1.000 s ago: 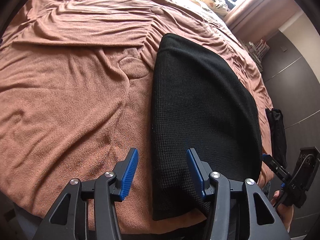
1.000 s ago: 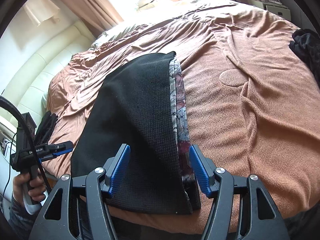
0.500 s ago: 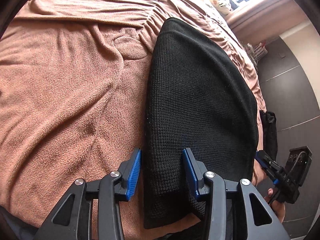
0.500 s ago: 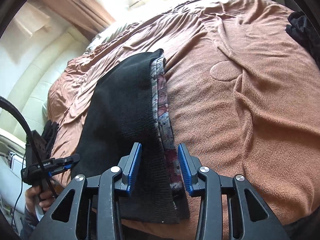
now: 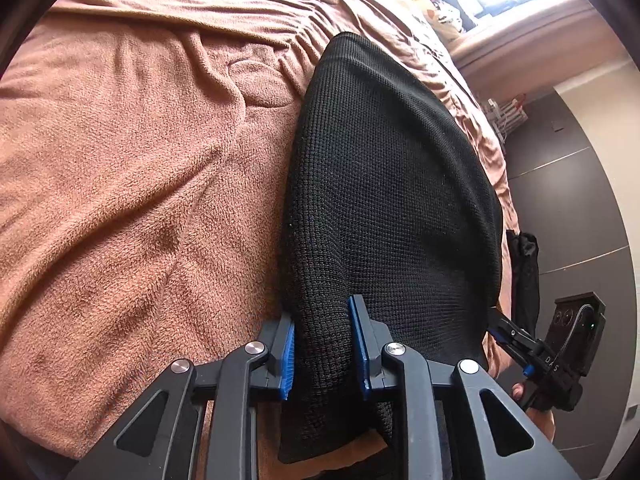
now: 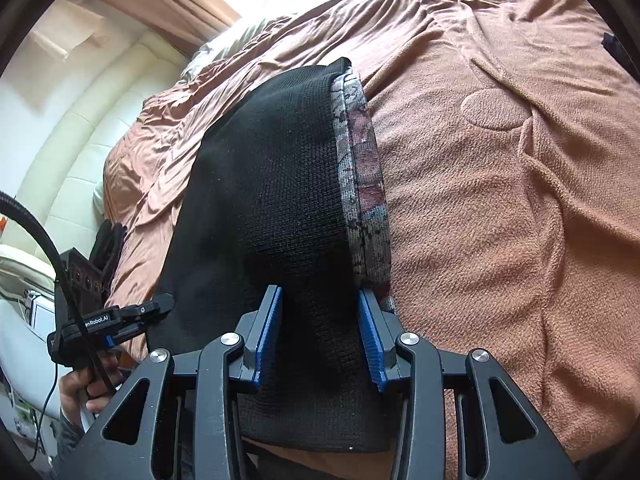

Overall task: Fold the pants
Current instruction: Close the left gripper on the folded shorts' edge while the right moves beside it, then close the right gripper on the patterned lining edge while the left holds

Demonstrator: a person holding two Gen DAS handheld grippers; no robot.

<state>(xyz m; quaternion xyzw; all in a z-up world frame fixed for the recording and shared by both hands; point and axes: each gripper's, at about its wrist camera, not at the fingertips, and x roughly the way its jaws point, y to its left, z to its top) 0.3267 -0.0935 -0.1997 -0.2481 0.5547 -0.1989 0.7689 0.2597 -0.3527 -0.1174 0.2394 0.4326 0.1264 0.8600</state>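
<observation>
Bed [image 5: 120,200] under a brown blanket fills both our views. Black pants [image 5: 392,184] lie on it lengthwise, near end at the bed's near edge, folded over so a patterned lining strip [image 6: 362,184] shows along one long side. Our left gripper [image 5: 322,350] has just been closing; its pads [image 5: 288,354] now pinch a raised fold at the pants' near end on one side. Our right gripper [image 6: 318,336] is clamped on bunched fabric at the same near end, on the lining side. Each gripper shows in the other's view beside the pants.
</observation>
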